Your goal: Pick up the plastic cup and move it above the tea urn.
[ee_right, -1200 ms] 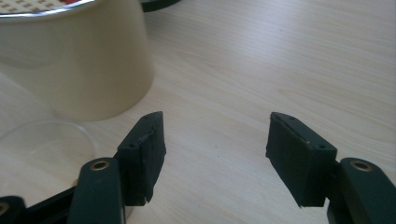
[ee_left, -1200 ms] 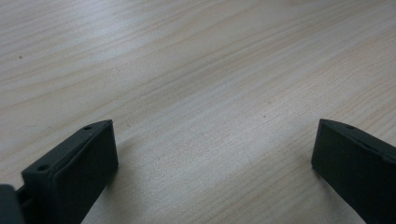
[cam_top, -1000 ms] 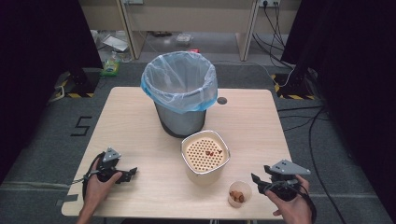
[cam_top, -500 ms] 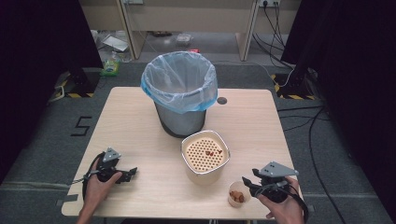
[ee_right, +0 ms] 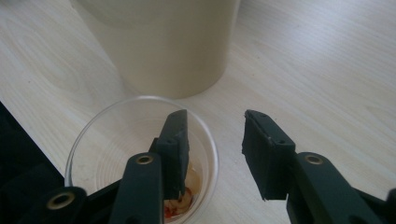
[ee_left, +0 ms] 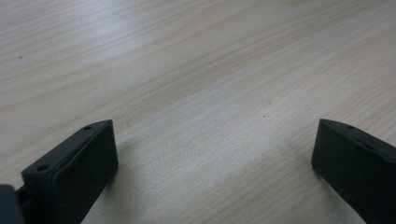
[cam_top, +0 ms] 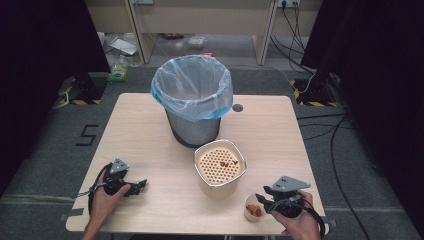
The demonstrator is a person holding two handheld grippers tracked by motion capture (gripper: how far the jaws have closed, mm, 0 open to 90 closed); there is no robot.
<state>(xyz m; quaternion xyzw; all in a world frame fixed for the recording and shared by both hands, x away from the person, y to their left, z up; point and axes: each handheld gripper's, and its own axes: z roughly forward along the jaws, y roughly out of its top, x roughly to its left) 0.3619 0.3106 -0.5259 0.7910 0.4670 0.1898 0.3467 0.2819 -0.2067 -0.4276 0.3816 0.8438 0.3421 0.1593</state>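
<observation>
Shifted leftward since the earlier frame, the right gripper is straddling the rim of the clear plastic cup, one jaw inside, one outside, jaws parted. Left gripper is resting on the tabletop with jaws spread wide. Cup is sitting just beside the cream perforated-lid container, near the lined bin.

I could read just one mark: a dark "5" on the grey floor, left of the table. I saw yellow-and-black hazard stripes on the floor at both far sides, without words. Nothing I saw on the table carried readable lettering.
</observation>
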